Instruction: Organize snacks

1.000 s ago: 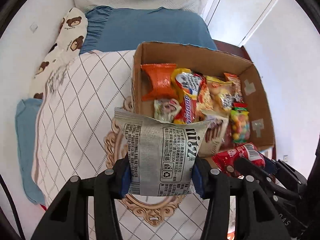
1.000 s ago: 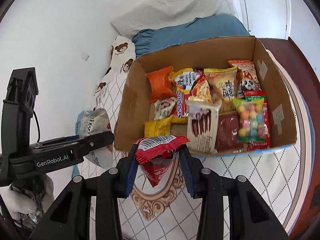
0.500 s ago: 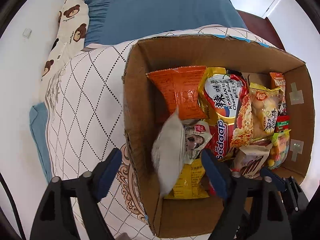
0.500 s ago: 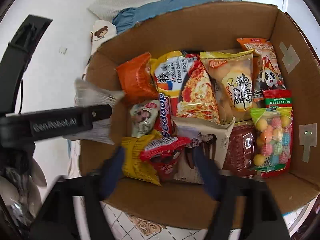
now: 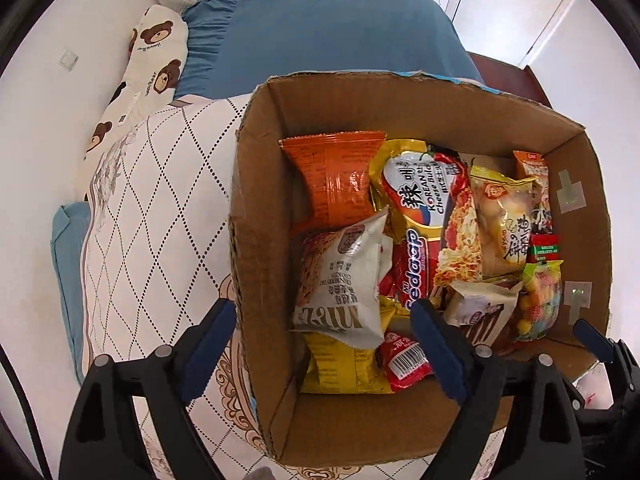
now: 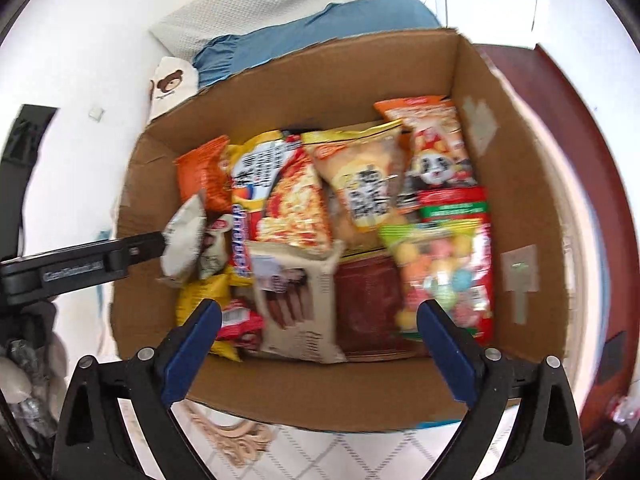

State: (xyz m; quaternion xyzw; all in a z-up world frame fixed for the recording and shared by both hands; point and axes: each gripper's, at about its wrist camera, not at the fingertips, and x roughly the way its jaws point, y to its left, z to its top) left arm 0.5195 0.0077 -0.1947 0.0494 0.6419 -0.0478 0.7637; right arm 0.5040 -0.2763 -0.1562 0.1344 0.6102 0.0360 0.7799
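Observation:
A cardboard box point(image 5: 260, 240) point(image 6: 500, 168) full of snack packets stands on the bed. A white oat-cookie packet point(image 5: 344, 280) lies in its near left part, on a yellow packet point(image 5: 340, 368); it also shows in the right wrist view point(image 6: 182, 240). A small red packet point(image 5: 404, 360) point(image 6: 240, 322) lies beside them. My left gripper point(image 5: 320, 344) is open and empty above the box's near left corner. My right gripper point(image 6: 318, 344) is open and empty above the near wall.
Inside the box are an orange packet point(image 5: 336, 176), a Korean noodle packet point(image 5: 424, 216), a chocolate-stick packet point(image 6: 296, 304), a colourful candy bag point(image 6: 444, 276). A diamond-patterned quilt point(image 5: 152, 216), a blue pillow point(image 5: 320, 36) and a bear-print pillow point(image 5: 156, 56) surround it.
Both grippers moved over the box and opened. The white packet dropped from the left gripper and the red packet from the right; both now lie in the box.

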